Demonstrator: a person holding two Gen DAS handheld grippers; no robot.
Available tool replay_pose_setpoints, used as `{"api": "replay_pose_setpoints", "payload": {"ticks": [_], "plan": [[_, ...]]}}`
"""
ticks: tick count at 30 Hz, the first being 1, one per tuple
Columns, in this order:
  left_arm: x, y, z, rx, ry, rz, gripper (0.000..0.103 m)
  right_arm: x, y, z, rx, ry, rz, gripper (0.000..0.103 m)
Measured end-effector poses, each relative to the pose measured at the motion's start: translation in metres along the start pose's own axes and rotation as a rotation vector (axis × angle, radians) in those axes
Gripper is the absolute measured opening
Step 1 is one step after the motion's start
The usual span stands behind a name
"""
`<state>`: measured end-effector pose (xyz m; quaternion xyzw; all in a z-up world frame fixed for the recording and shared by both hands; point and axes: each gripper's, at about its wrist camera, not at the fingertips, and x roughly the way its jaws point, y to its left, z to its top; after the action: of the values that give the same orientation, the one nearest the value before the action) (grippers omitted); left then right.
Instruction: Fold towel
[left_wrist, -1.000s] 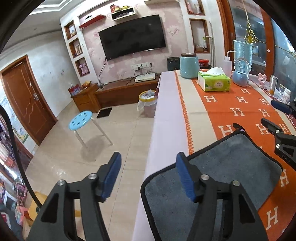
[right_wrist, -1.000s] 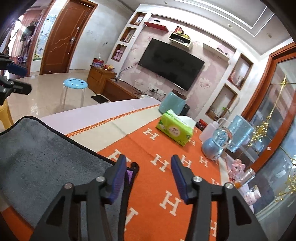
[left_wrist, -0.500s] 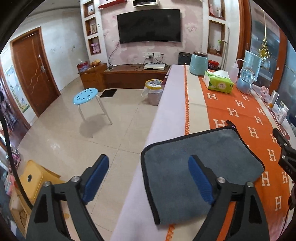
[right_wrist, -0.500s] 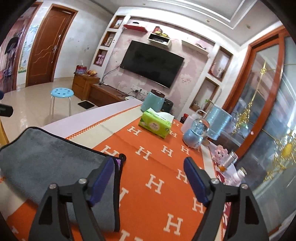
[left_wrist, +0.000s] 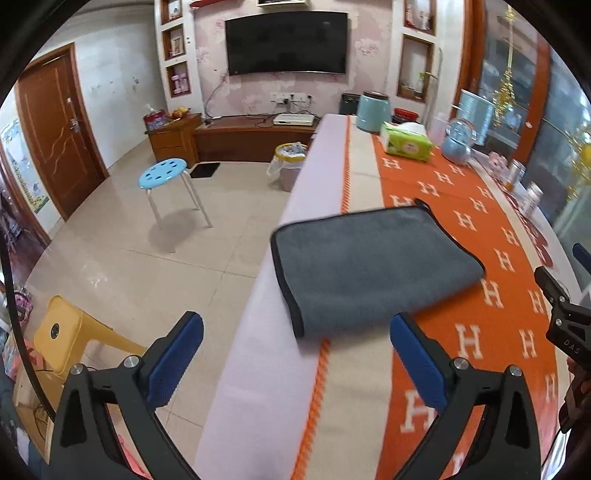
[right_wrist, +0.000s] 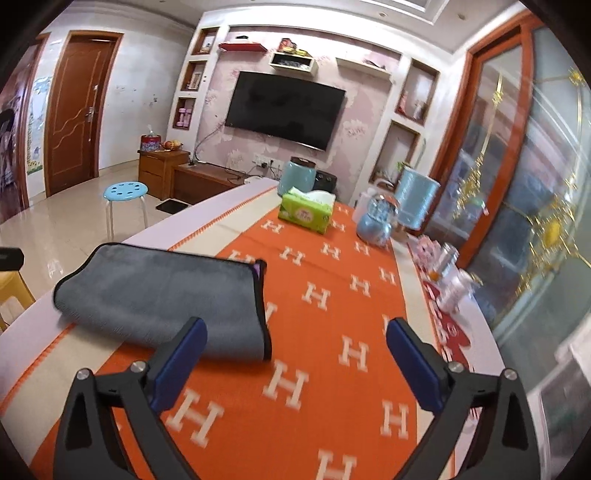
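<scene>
The grey towel (left_wrist: 373, 269) lies folded on the orange cloth (left_wrist: 491, 332) near the table's left edge; the left gripper (left_wrist: 295, 350) hangs wide open just short of it, holding nothing; the right gripper (right_wrist: 295, 350) is likewise spread wide and empty, its left finger beside the towel's corner. Farther back, a green tissue box (right_wrist: 306, 213) shows white tissue at its top; a lined bin (left_wrist: 290, 162) stands on the floor, its contents unclear.

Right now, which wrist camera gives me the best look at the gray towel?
The left wrist view: the gray towel lies whole and unobstructed, folded edge nearest. In the right wrist view, the right gripper's left finger covers its near edge.
</scene>
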<state>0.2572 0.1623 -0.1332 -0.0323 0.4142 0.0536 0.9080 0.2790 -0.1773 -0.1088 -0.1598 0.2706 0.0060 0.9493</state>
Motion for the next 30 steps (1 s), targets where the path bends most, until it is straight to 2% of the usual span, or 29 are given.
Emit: {"api": "replay_pose_setpoints", "payload": {"ticks": [5, 12, 17, 22, 25, 30], "plan": [[-0.04, -0.011, -0.029, 0.061, -0.012, -0.051, 0.101, -0.044, -0.002, -0.025, 0.05, 0.037, -0.038, 0.103], [-0.091, -0.026, -0.071, 0.135, 0.012, -0.146, 0.101, -0.112, -0.006, -0.065, 0.141, 0.116, -0.1, 0.103], [-0.12, -0.04, -0.094, 0.202, 0.031, -0.167, 0.101, -0.15, -0.007, -0.092, 0.203, 0.196, -0.131, 0.103], [-0.141, -0.051, -0.114, 0.227, 0.06, -0.215, 0.101, -0.179, -0.012, -0.115, 0.286, 0.268, -0.132, 0.103], [-0.149, -0.058, -0.123, 0.226, 0.079, -0.241, 0.101, -0.195, -0.017, -0.125, 0.294, 0.304, -0.174, 0.103], [-0.164, -0.072, -0.127, 0.184, 0.08, -0.265, 0.101, -0.218, -0.028, -0.138, 0.336, 0.358, -0.138, 0.103]]}}
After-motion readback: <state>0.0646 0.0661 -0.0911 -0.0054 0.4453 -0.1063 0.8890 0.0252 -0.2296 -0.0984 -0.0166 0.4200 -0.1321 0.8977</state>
